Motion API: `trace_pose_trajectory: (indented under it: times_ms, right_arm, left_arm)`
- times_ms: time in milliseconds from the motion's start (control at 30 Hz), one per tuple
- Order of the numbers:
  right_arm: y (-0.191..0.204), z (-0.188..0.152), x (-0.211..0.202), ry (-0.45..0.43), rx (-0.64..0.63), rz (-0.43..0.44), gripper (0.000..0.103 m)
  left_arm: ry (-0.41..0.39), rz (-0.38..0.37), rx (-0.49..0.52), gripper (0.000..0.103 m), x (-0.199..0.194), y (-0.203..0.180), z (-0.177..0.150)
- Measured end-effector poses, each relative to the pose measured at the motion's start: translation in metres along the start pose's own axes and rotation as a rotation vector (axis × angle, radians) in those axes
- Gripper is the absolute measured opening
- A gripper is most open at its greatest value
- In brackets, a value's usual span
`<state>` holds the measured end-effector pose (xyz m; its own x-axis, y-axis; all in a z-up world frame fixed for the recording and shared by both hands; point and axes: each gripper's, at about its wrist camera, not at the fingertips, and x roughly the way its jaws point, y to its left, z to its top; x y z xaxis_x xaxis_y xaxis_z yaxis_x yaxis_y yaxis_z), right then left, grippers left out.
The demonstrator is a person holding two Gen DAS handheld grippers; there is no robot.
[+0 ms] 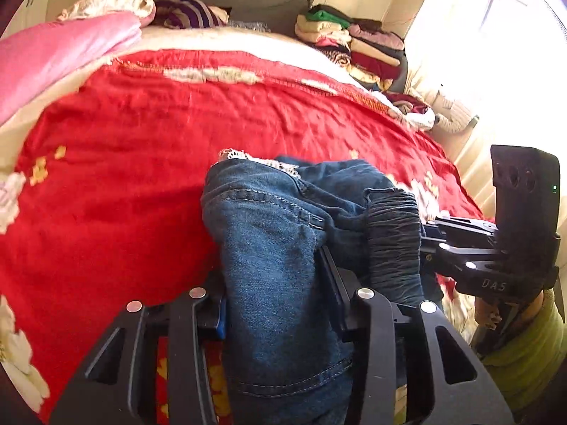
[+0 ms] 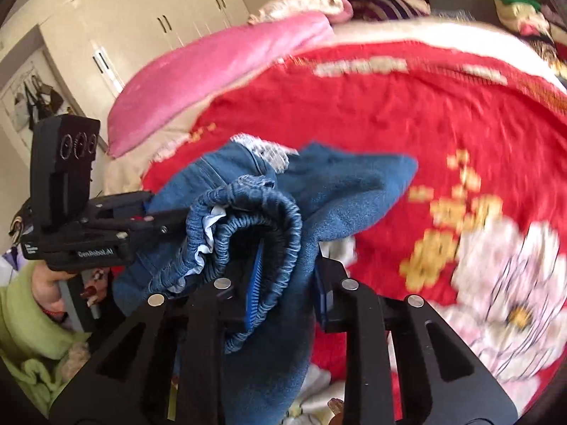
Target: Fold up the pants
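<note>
Pants (image 1: 276,248) of blue denim hung bunched between my two claws, lifted over the near part of the bed (image 1: 141,148) with its red flowered blanket. My left claw (image 1: 280,304) had closed on a thick fold of the denim; the fabric filled the gap between its fingers and draped down over them. My right claw (image 2: 287,279) was clamped on the gathered elastic waistband (image 2: 248,212), which looped up and over its blue-padded left finger, with more of the denim pinched between both fingers and hanging below. From the left wrist view, my right claw (image 1: 428,244) came in from the right side and met the ruched waistband (image 1: 393,233) just beside my own grip. A bit of white lace trim (image 1: 255,157) showed at the top of the bundle. A sleeve (image 2: 32,304) of light green covered the arm behind my left claw (image 2: 156,217), seen from the right wrist. Farther off, a pink quilt (image 1: 53,56) lay along the bed's left edge and a pile of folded clothes (image 1: 354,42) sat at the far right corner. White cupboards (image 2: 141,24) stood beyond the bed.
</note>
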<state>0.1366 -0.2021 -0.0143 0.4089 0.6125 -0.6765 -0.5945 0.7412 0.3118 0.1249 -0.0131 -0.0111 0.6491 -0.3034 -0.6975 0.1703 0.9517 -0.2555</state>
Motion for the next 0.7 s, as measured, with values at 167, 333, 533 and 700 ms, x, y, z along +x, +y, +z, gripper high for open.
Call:
trace_pose_trajectory:
  times_ms: [167, 333, 533, 700]
  right_arm:
    - [0.003, 0.032, -0.004, -0.058, -0.055, -0.024, 0.017]
    - [-0.004, 0.06, 0.005, -0.086, -0.075, -0.051, 0.017]
    - [-0.021, 0.079, 0.025, -0.073, -0.062, -0.085, 0.017]
    - [-0.048, 0.069, 0.062, 0.094, 0.011, -0.216, 0.042]
  left_arm:
    - [-0.045, 0.019, -0.002, 0.04, -0.004, 0.003, 0.024]
    - [-0.077, 0.048, 0.004, 0.04, 0.002, 0.007, 0.052]
    - [-0.072, 0.079, 0.016, 0.04, 0.019, 0.014, 0.071]
    - [0.023, 0.148, -0.031, 0.065, 0.049, 0.035, 0.058]
